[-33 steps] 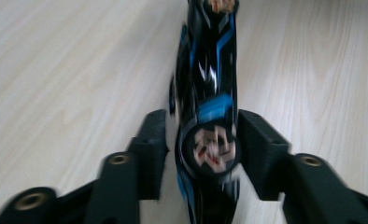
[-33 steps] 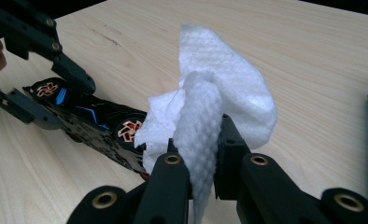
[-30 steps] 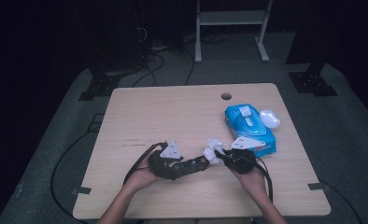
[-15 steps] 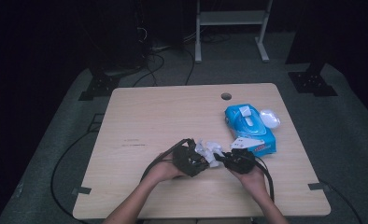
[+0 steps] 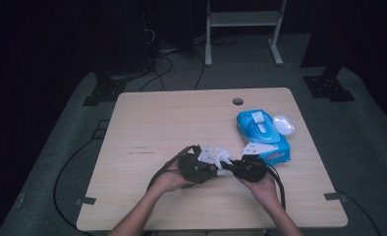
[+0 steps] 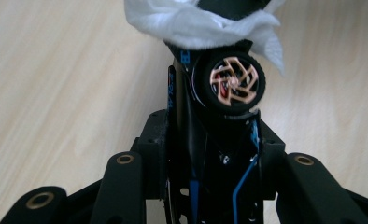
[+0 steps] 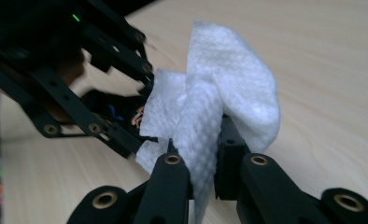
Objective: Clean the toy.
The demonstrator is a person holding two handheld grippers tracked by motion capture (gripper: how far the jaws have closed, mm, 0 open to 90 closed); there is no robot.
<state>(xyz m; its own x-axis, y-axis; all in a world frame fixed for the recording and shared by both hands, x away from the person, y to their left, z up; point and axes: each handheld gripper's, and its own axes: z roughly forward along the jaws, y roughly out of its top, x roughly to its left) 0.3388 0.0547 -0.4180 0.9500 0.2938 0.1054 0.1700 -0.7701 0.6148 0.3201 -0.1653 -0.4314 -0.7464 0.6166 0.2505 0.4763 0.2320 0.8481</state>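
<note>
Looking down in the high view, the left tool [image 5: 212, 169] and the right tool [image 5: 229, 168] are seen tip to tip near the front edge of the pale wooden counter [image 5: 172, 123], with a crumpled white wipe [image 5: 216, 155] between them and a blue wipe packet [image 5: 262, 134] just beyond the right hand. In the left tool view, a small black toy car with a copper-spoked wheel [image 6: 230, 84] is gripped between jaws that have just been closing, the wipe draped over its far end. In the right tool view, the wipe [image 7: 219, 107] is clenched between the tight jaws and pressed against the car held by the left tool [image 7: 126, 126].
</note>
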